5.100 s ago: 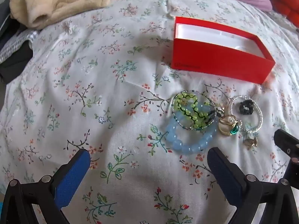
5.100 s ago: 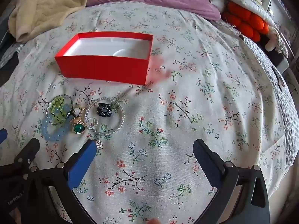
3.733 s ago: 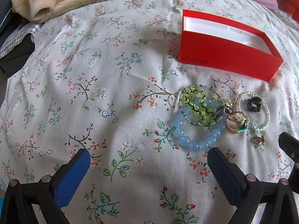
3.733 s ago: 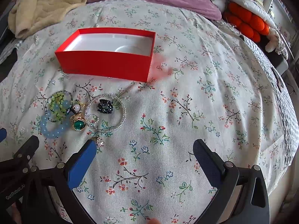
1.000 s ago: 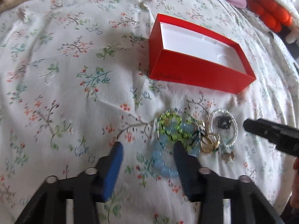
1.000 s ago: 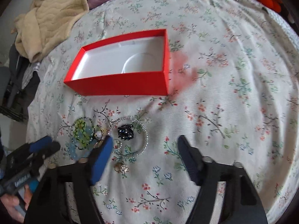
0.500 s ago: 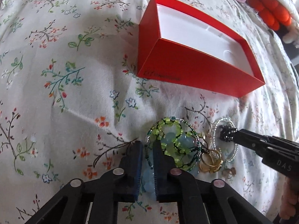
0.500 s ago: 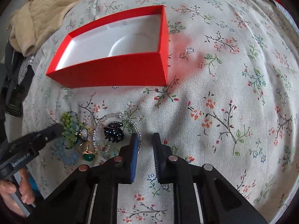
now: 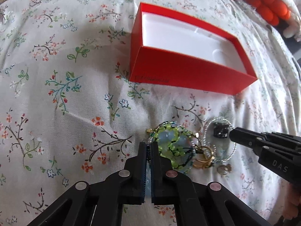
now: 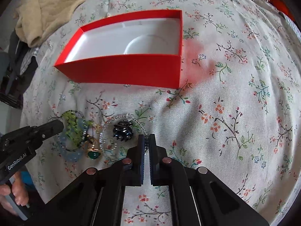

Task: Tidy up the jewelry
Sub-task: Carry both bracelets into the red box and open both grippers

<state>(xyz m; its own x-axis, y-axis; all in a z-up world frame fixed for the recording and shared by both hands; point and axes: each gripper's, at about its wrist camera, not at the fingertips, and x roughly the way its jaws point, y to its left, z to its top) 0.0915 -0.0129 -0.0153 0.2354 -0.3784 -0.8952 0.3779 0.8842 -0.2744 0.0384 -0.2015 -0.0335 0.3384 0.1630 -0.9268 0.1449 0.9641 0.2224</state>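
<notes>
red box (image 10: 122,71) empty, nothing sorted yet: left gripper (image 9: 150,146) pinched on green bead bracelet (image 9: 174,146), right gripper (image 10: 146,141) pinched on clear bead bracelet (image 10: 122,130), rest of pile on bedspread (image 10: 235,103) beside box.

Left gripper (image 9: 148,148) seen pinched on blue bead bracelet (image 9: 170,138) edge. Green bead bracelet (image 9: 174,151) stacked on it. Red box (image 9: 188,71) seen beyond. Right gripper (image 9: 232,132) touching black clip (image 9: 220,130).

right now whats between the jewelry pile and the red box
Only bare floral bedsheet separates the jewelry pile from the red box, clearest in the right wrist view.
</notes>
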